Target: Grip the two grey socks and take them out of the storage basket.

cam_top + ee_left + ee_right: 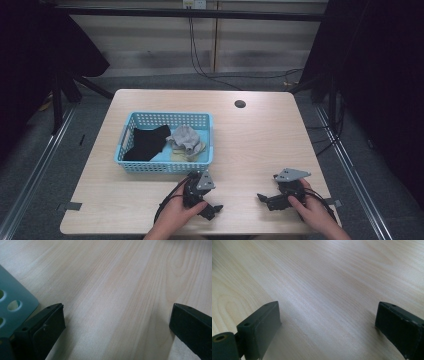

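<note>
A light blue plastic basket (131,167) stands on the left half of the wooden table (260,145). Inside it lie a black cloth (147,142) and a bundle of grey and beige socks (186,141). My left gripper (209,194) rests low over the table just in front of the basket's right front corner, its jaws wide open over bare wood (117,322). A corner of the basket (12,307) lies beside its left jaw. My right gripper (267,188) sits near the front right of the table, open too, with nothing between its jaws (328,322).
A round cable hole (240,104) lies near the table's far edge. Black cables hang behind the table. Dark curtains and metal frame legs flank both sides. Bare tabletop stretches between the grippers and to the basket's right.
</note>
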`<state>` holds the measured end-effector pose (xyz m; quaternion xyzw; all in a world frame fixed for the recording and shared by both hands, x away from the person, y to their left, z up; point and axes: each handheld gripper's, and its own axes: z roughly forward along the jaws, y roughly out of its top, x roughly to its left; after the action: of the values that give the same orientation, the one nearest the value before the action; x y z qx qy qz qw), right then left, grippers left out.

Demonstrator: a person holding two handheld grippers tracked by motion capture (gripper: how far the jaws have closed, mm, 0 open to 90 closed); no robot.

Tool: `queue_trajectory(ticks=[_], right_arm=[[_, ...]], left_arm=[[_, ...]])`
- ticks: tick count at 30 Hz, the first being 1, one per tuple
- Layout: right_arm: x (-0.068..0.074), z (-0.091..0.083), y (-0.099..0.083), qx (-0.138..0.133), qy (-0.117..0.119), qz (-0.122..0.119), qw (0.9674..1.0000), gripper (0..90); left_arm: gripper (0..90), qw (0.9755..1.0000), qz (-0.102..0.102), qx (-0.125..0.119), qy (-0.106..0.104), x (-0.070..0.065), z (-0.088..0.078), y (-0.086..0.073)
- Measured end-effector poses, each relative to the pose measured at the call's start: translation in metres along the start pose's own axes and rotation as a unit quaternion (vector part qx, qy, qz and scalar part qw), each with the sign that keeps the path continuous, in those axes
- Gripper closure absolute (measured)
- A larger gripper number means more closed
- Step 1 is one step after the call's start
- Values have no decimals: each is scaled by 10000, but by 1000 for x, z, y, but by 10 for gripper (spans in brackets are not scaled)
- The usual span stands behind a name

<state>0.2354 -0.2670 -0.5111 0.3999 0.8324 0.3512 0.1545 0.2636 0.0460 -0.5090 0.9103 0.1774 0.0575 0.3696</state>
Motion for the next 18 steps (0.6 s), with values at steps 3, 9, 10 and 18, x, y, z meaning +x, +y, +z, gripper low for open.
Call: queue_trajectory(ticks=[3,9,10,18], right_arm=[[0,0,0,1,0,0,10000,54],[0,0,0,-2,1,-7,10000,54],[0,0,0,1,1,1,10000,54],[0,0,0,-2,5,-7,10000,54]], left_arm=[[0,10000,-34,42,43,-2,-1,0],[210,9996,-59,274,-66,-4,-8,9],[208,9995,-106,278,-82,-5,-10,11],[183,9927,-253,1087,-458,-3,-25,21]])
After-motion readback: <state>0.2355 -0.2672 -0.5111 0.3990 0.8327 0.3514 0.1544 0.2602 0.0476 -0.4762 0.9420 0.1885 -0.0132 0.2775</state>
